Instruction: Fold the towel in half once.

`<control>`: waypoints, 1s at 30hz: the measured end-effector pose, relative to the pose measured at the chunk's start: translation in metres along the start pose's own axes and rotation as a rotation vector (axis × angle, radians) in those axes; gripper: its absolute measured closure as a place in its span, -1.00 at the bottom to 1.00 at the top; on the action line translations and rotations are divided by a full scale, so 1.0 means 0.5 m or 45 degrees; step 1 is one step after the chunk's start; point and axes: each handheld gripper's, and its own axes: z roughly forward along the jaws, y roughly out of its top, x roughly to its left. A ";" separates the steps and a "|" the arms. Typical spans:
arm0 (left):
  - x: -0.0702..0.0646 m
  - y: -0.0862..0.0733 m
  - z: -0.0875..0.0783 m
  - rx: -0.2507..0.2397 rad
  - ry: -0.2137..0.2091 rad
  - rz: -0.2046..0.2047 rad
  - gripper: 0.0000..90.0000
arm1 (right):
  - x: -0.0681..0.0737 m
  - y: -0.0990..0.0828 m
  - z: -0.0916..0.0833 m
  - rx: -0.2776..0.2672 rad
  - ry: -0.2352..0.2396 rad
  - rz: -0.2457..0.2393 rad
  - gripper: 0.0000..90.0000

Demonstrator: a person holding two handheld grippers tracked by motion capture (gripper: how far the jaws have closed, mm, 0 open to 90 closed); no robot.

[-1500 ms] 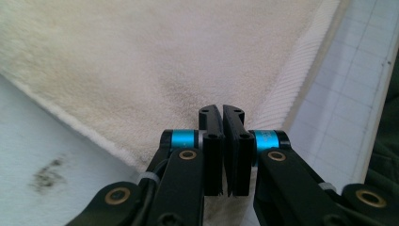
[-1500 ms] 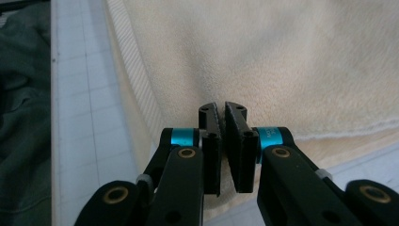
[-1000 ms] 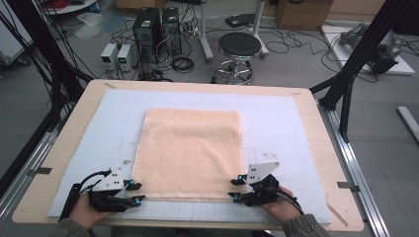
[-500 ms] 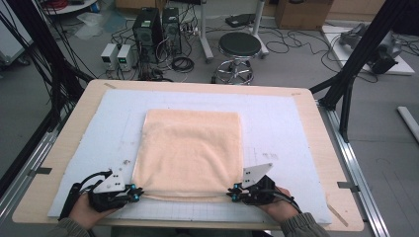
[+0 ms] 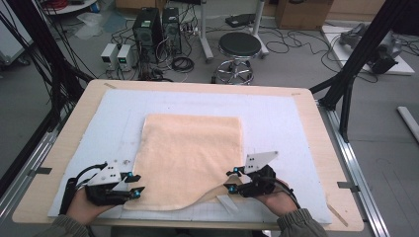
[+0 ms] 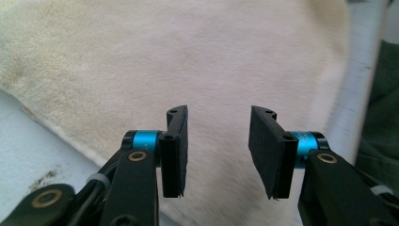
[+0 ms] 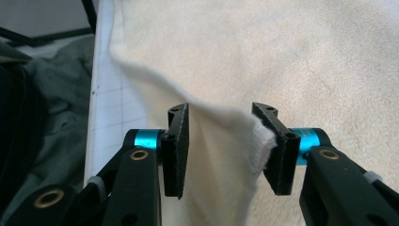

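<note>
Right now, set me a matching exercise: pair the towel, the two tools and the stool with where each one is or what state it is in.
Things:
1. peach terry towel
2. left tool
3. right tool
4. black round stool

States:
A. on the floor beyond the table
B. jaws apart above flat cloth
C. spread on the white mat, one near corner raised
D. jaws apart with a lifted fold between them

Pairs: 1-C, 2-B, 3-D, 4-A

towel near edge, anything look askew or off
Yes. The towel lies flat except at its near right corner, which is lifted and draped between the open jaws of the right gripper, so the near edge curves. A dark smudge marks the white mat beside it.
</note>
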 end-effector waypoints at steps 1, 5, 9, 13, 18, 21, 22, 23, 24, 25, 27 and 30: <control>0.006 0.000 0.008 0.007 0.006 -0.002 0.28 | -0.004 0.000 0.001 -0.002 0.010 0.001 0.27; 0.022 -0.001 0.027 0.035 0.024 -0.023 0.27 | 0.009 -0.008 -0.007 0.043 0.048 -0.047 0.27; 0.026 0.002 0.028 0.031 0.046 -0.029 0.26 | 0.023 -0.019 -0.030 0.021 0.077 -0.050 0.13; 0.029 0.008 0.028 0.016 0.067 -0.031 0.26 | 0.026 -0.015 -0.049 -0.030 0.098 -0.045 0.08; 0.030 0.012 0.028 -0.006 0.089 -0.030 0.26 | 0.035 -0.003 -0.073 -0.076 0.101 -0.082 0.04; 0.037 0.015 0.031 -0.010 0.104 -0.036 0.25 | 0.026 -0.004 -0.073 -0.057 0.072 -0.056 0.04; 0.039 0.016 0.032 -0.016 0.104 -0.041 0.24 | 0.023 -0.005 -0.071 -0.063 0.069 -0.050 0.04; 0.039 0.017 0.032 -0.022 0.106 -0.045 0.23 | 0.021 -0.005 -0.069 -0.061 0.066 -0.049 0.04; 0.039 0.017 0.032 -0.021 0.104 -0.042 0.23 | 0.019 -0.004 -0.067 -0.062 0.068 -0.051 0.04; 0.040 0.017 0.033 -0.022 0.101 -0.040 0.22 | 0.017 -0.003 -0.064 -0.064 0.071 -0.043 0.05; 0.038 0.016 0.035 -0.018 0.081 -0.032 0.20 | 0.013 -0.001 -0.057 -0.041 0.054 -0.045 0.08; 0.026 0.011 0.034 -0.005 0.039 -0.006 0.16 | 0.010 -0.005 -0.032 0.032 0.035 -0.064 0.13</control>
